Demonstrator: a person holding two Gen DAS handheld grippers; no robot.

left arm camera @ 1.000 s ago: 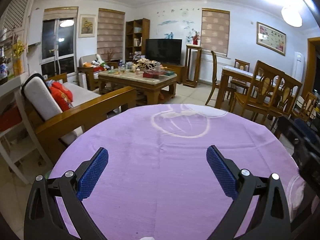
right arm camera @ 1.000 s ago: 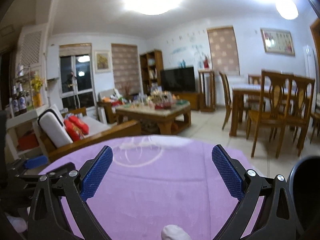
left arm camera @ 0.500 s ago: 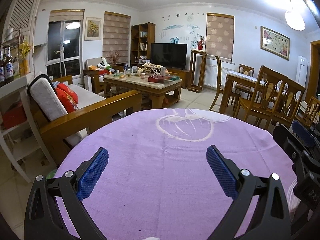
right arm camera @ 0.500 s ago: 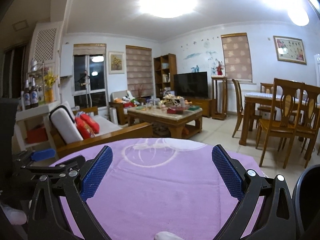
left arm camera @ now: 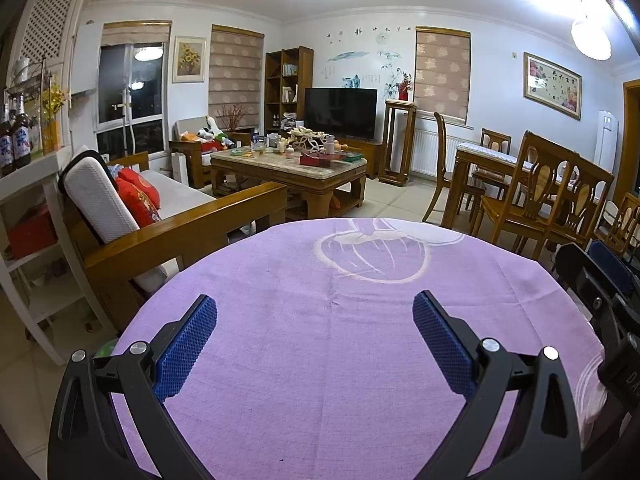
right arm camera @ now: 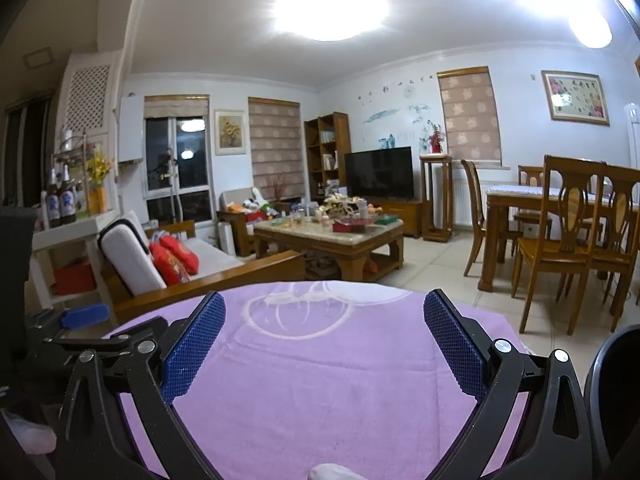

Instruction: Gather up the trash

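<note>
Both of my grippers have tilted upward since a second ago, so more ceiling and less purple tablecloth [left arm camera: 320, 340] fills each view. My left gripper [left arm camera: 315, 340] hovers over the cloth, blue pads spread wide, gripping nothing. My right gripper [right arm camera: 323, 344] is equally spread and empty; it also shows at the right edge of the left view. A white crumpled scrap [right arm camera: 334, 472], possibly trash, sits at the bottom centre of the right view.

Both black plastic claws, left [left arm camera: 315, 334] and right [right arm camera: 323, 340], are showing blue textured pads [left arm camera: 186, 346] and silver screws [right arm camera: 501, 346].
</note>
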